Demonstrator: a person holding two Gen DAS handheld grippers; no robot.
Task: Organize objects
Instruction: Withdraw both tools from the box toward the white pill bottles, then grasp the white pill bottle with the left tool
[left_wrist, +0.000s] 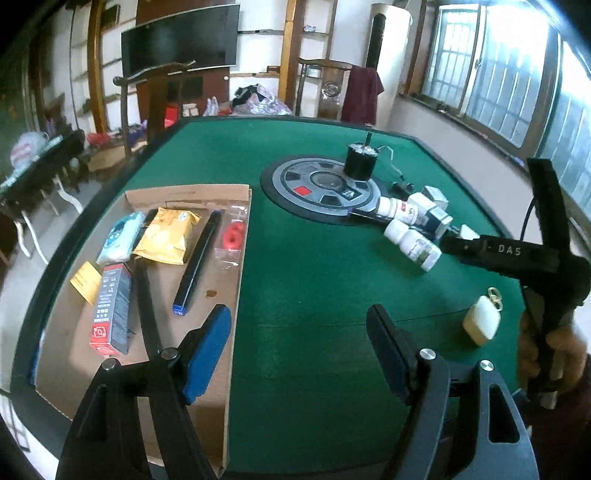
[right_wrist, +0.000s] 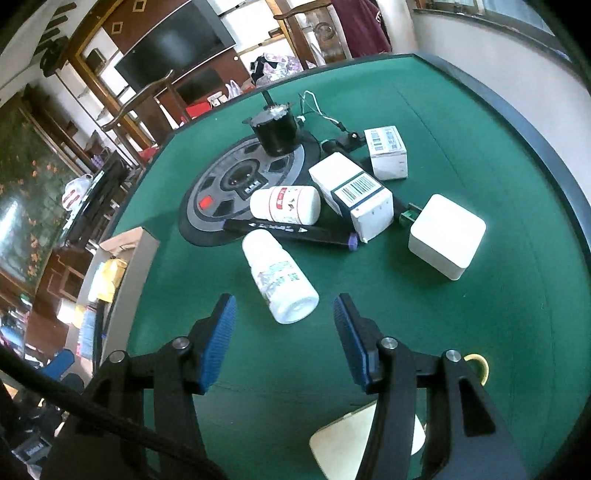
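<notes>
My left gripper (left_wrist: 297, 332) hangs open over bare green felt, just right of the cardboard tray (left_wrist: 221, 295). The tray holds a yellow packet (left_wrist: 168, 236), a long black box (left_wrist: 199, 262), a red-and-grey box (left_wrist: 112, 310) and other small packs. My right gripper (right_wrist: 284, 306) is open; the end of a lying white bottle (right_wrist: 280, 280) sits between its fingertips, untouched by the pads. Beyond the bottle lie a black marker (right_wrist: 291, 230), a second white bottle (right_wrist: 284, 206), a barcode box (right_wrist: 354, 195), a small white box (right_wrist: 388, 151) and a white cube (right_wrist: 447, 236).
A round grey disc (left_wrist: 325, 184) is set in the table's middle with a black cylinder (left_wrist: 360, 160) and wires on it. A cream case (left_wrist: 482, 321) with a gold ring lies near the front right. Chairs and shelves stand behind the table's raised dark rim (right_wrist: 517, 110).
</notes>
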